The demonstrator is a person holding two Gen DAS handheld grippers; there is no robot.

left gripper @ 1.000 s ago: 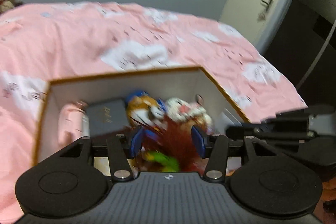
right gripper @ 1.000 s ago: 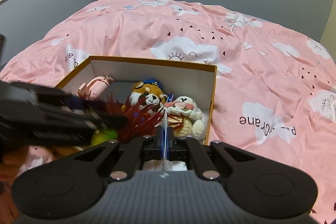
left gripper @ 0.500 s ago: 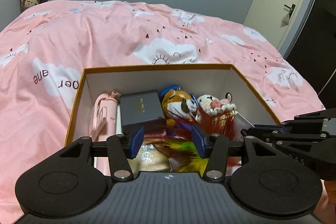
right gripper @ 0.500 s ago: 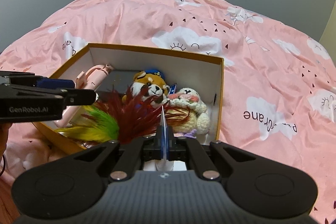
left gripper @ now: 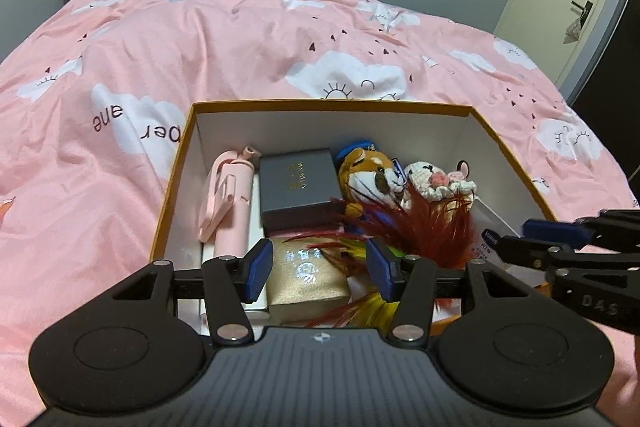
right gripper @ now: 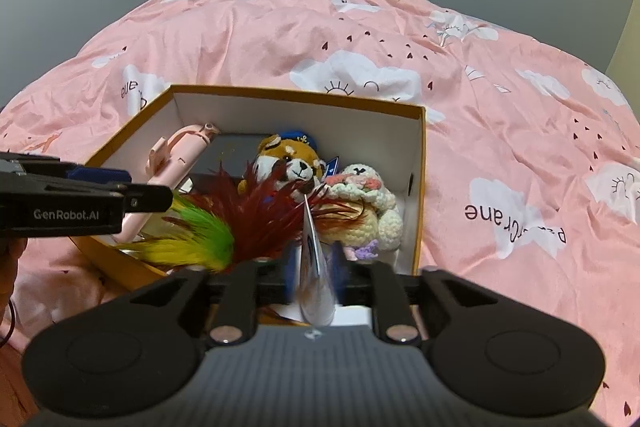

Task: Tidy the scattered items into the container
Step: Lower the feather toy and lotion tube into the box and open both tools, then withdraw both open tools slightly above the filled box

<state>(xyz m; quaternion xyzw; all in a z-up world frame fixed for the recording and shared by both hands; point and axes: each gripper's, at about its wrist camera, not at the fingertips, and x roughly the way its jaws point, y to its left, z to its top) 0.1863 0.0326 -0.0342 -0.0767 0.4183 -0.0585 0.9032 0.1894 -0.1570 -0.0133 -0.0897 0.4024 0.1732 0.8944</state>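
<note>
Overhead, open box [left gripper: 508, 155], unobstructed rim

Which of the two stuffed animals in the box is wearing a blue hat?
The orange-and-white plush fox, next to the dark grey box. The other, the cream crocheted bunny, wears pink flowers on its head, no hat.
</note>
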